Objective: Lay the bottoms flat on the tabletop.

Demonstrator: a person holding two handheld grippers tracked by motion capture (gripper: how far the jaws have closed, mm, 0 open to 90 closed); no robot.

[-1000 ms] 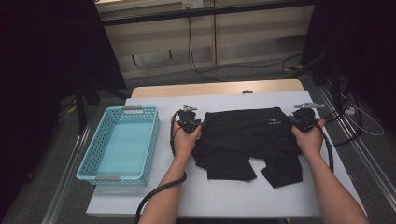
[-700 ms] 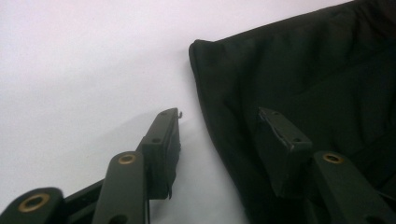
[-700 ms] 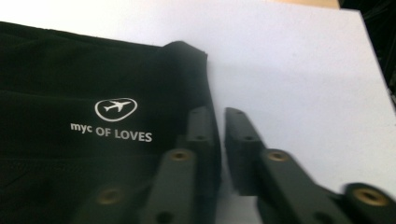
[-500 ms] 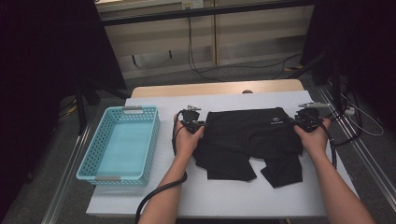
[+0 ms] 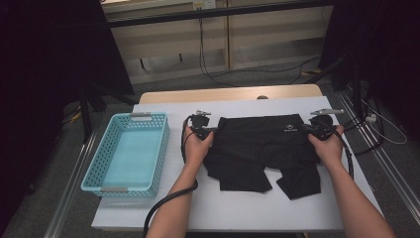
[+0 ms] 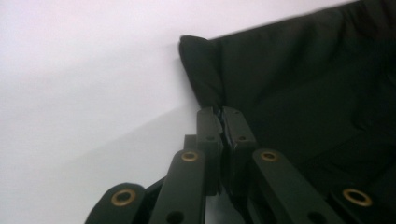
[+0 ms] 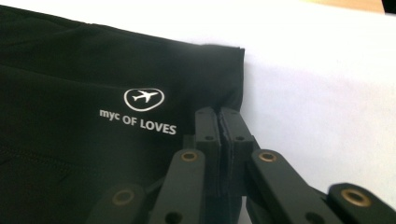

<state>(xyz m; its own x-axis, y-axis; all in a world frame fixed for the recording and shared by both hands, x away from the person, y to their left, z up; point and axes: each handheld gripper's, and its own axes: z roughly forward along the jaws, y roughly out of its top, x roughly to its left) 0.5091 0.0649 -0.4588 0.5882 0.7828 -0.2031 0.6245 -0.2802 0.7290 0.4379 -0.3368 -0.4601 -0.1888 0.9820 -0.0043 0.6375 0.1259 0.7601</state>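
Black shorts [image 5: 265, 148] lie flat on the white table [image 5: 237, 213], just right of the blue basket [image 5: 130, 153], waistband on the far side. Left claw [image 6: 221, 122] has just been closing and is now clamped on the waistband corner nearest the basket. Right claw [image 7: 219, 122], also just closing, pinches the other corner, w/ the white logo [image 7: 142, 109] beside it.

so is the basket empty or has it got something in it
Empty: the high view shows the basket's bare blue floor, and the shorts lie spread on the table beside it.
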